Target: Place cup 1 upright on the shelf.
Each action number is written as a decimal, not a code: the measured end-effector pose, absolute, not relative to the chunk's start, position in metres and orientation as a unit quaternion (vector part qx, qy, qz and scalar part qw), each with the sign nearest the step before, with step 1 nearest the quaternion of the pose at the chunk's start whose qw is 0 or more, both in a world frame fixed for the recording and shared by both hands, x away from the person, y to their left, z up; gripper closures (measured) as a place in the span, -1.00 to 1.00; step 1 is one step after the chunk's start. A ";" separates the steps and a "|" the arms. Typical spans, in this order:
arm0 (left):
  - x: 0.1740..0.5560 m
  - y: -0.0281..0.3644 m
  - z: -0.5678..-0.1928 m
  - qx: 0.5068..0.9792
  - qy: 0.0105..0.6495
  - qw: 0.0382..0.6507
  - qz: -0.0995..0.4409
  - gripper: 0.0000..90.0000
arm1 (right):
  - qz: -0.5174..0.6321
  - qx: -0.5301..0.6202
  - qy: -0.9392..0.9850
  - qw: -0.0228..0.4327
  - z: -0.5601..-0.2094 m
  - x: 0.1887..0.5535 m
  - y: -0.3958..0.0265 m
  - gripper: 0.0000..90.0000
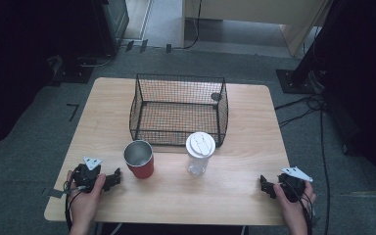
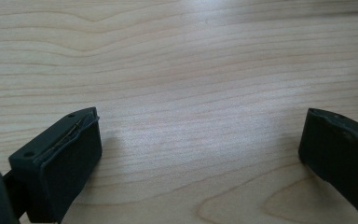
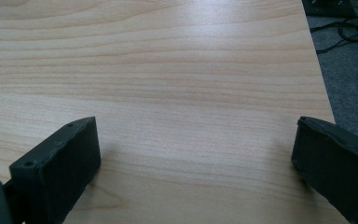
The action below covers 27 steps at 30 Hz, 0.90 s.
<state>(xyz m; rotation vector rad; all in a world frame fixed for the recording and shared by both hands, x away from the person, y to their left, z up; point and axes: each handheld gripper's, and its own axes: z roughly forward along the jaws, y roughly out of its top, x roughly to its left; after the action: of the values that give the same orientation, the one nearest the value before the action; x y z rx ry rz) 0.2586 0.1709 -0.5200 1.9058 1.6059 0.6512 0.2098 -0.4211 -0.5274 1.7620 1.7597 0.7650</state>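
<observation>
A black wire basket (image 1: 178,110) stands at the middle back of the wooden table (image 1: 176,196). In front of it stand a red cup with a metal inside (image 1: 138,159) and a clear cup with a white lid (image 1: 199,152). My left gripper (image 1: 115,178) rests near the table's front left, held by a hand, to the left of the red cup. Its jaws stand wide apart over bare wood, as the left gripper (image 2: 200,154) view shows. My right gripper (image 1: 265,185) lies near the front right corner, also open with nothing between its jaws, seen in the right gripper (image 3: 196,158) view.
Grey carpet surrounds the table. Cables (image 1: 308,105) trail on the floor to the right, and black stands and equipment sit at the back left and right. The table's right edge (image 3: 324,88) runs close beside the right gripper.
</observation>
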 end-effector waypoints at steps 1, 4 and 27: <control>0.258 0.172 -0.520 0.715 0.593 0.280 0.241 -1.00 | 0.283 0.653 0.651 0.265 -0.527 0.210 -0.421 -0.99; 0.255 0.174 -0.520 0.717 0.592 0.281 0.238 -1.00 | 0.279 0.660 0.645 0.267 -0.528 0.210 -0.420 -1.00; 0.216 0.162 -0.470 0.710 0.536 0.390 0.236 -1.00 | 0.278 0.663 0.641 0.268 -0.528 0.210 -0.419 -1.00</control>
<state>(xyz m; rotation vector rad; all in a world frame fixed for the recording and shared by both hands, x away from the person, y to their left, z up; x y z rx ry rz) 0.2161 0.1621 -0.4698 1.8046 1.3629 0.6000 0.2105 -0.4194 -0.5276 1.7888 1.7300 0.7493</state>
